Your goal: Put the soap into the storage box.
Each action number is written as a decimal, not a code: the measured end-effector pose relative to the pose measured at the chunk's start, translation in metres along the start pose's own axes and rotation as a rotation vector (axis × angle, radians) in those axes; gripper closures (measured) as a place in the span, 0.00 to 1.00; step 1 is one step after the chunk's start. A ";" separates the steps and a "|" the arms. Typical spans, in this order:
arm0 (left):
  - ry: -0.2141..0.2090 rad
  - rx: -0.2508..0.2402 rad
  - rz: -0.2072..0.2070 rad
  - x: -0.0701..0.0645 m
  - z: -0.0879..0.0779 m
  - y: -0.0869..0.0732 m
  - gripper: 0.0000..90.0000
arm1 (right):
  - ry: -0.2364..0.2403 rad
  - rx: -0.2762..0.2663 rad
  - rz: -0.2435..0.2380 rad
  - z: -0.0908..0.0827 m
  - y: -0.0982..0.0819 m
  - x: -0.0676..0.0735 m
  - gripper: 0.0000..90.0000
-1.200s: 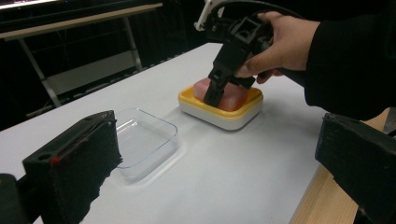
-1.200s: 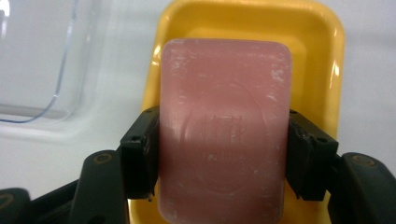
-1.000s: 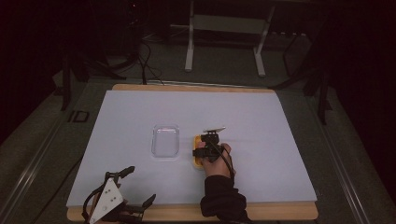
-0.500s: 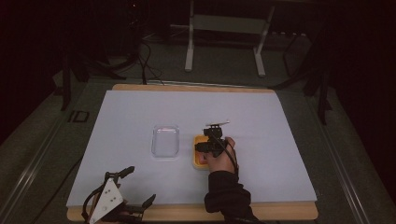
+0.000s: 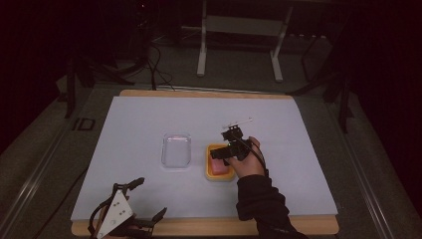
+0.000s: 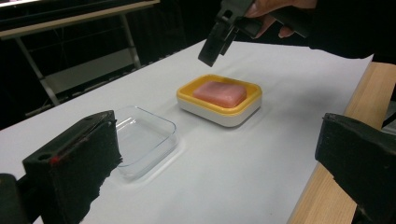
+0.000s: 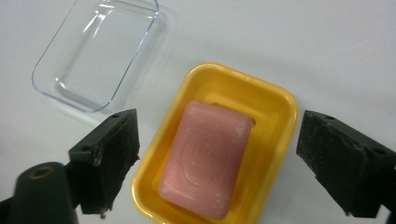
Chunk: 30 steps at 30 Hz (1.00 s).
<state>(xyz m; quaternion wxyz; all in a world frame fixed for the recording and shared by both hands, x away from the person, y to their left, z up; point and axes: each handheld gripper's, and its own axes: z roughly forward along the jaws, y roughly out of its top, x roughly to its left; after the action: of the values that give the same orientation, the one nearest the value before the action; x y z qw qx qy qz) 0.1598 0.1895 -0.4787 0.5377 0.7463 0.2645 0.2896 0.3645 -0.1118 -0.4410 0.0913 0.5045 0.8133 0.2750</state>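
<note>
A pink soap bar (image 7: 205, 163) lies in a yellow dish (image 7: 275, 121) on the white sheet. My right gripper (image 7: 219, 140) hovers over it, pointing down. Its jaws have just been opening and now stand wide on either side of the dish, touching nothing. In the high view a hand holds this right gripper (image 5: 226, 154) above the dish (image 5: 219, 178). My left gripper (image 5: 148, 199) lies open on the table's near left corner with no hand on it. From the left gripper view (image 6: 219, 158) I see the soap (image 6: 219, 93) and the right gripper (image 6: 219, 39) hanging above it.
A clear empty plastic tray (image 5: 176, 150) sits just left of the dish. The white sheet (image 5: 149, 119) covers a wooden board whose near edge (image 5: 209, 226) shows. Metal stand legs (image 5: 239, 45) and cables lie on the floor beyond.
The right hand has lifted the gripper a little above the dish, and the soap stays in the dish. The left gripper has not moved.
</note>
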 end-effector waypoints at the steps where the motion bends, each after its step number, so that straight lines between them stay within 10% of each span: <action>1: 0.000 0.000 0.000 0.000 0.000 0.000 0.00 | 0.000 0.000 0.000 0.000 0.000 0.000 0.12; 30: 0.008 0.008 0.000 0.001 0.002 -0.001 0.00 | -0.018 -0.090 -0.104 -0.044 -0.046 -0.078 0.12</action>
<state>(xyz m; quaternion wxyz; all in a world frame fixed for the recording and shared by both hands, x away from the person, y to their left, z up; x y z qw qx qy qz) 0.1613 0.1889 -0.4798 0.5336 0.7474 0.2680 0.2913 0.3470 -0.2110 -0.4396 0.1354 0.4595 0.8243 0.3016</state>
